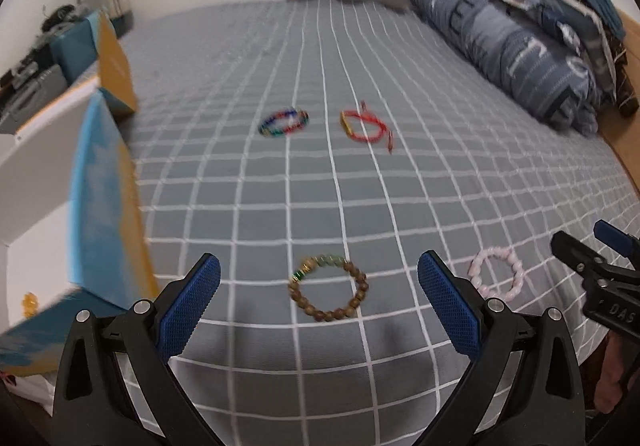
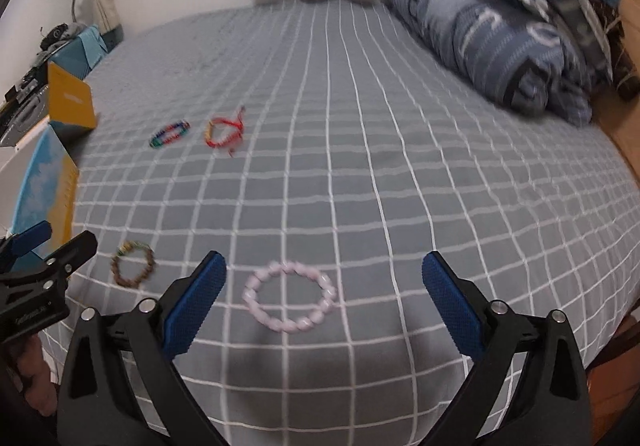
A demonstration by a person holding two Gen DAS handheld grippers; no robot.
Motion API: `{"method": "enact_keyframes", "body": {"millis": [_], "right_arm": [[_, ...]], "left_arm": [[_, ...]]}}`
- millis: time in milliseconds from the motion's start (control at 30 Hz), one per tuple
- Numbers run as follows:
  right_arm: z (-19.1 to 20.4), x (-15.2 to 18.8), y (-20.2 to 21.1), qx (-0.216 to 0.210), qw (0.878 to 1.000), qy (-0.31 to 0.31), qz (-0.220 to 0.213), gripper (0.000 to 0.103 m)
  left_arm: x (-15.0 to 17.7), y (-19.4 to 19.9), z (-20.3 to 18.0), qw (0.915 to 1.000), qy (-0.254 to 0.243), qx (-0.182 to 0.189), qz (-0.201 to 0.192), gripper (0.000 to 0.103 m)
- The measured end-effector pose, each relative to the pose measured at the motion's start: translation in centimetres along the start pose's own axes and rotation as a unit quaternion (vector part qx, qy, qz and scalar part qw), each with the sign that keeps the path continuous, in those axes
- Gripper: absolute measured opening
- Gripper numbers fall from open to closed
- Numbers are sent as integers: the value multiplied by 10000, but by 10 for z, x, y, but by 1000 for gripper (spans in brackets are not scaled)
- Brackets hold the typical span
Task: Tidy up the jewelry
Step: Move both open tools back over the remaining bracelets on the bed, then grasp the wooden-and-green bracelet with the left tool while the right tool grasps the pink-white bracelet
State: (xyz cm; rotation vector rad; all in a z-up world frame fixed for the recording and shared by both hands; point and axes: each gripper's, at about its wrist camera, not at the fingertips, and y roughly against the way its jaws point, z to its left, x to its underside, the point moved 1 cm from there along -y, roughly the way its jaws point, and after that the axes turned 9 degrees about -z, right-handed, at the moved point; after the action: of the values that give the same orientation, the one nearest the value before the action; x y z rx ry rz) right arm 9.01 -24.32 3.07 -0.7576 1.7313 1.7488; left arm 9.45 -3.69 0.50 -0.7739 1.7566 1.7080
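Several bracelets lie on a grey checked bedsheet (image 1: 360,58). A brown wooden-bead bracelet (image 1: 327,287) lies between the fingers of my open left gripper (image 1: 319,298). A pink bead bracelet (image 2: 290,297) lies between the fingers of my open right gripper (image 2: 324,298); it also shows in the left wrist view (image 1: 497,273). Farther off lie a multicoloured bead bracelet (image 1: 284,121) and a red cord bracelet (image 1: 366,125). Both also show in the right wrist view, the multicoloured one (image 2: 169,133) and the red one (image 2: 225,132). The right gripper (image 1: 600,270) shows at the left view's right edge.
An open blue and yellow box (image 1: 108,202) with a white inside stands at the bed's left edge. A rolled blue quilt and pillows (image 1: 516,46) lie along the right side. A cluttered side table (image 1: 36,58) is at far left. The wooden bed frame (image 2: 624,118) is on the right.
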Motion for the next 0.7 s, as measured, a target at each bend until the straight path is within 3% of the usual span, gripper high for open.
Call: {"method": "enact_keyframes", "body": {"millis": [200, 433, 567, 700], "right_arm": [[-14, 19, -24, 9, 9992, -30, 400, 77], [-13, 35, -53, -154, 9964, -64, 837, 62], [-6, 39, -65, -198, 9951, -8, 971, 52], [-1, 40, -72, -196, 9945, 33, 1029, 47]], "left_arm": [[16, -30, -4, 9995, -73, -74, 309, 97], [21, -53, 11, 9980, 187, -129, 582, 96], [23, -62, 15, 9969, 202, -119, 744, 80], [27, -65, 21, 9962, 255, -94, 828, 73]]}}
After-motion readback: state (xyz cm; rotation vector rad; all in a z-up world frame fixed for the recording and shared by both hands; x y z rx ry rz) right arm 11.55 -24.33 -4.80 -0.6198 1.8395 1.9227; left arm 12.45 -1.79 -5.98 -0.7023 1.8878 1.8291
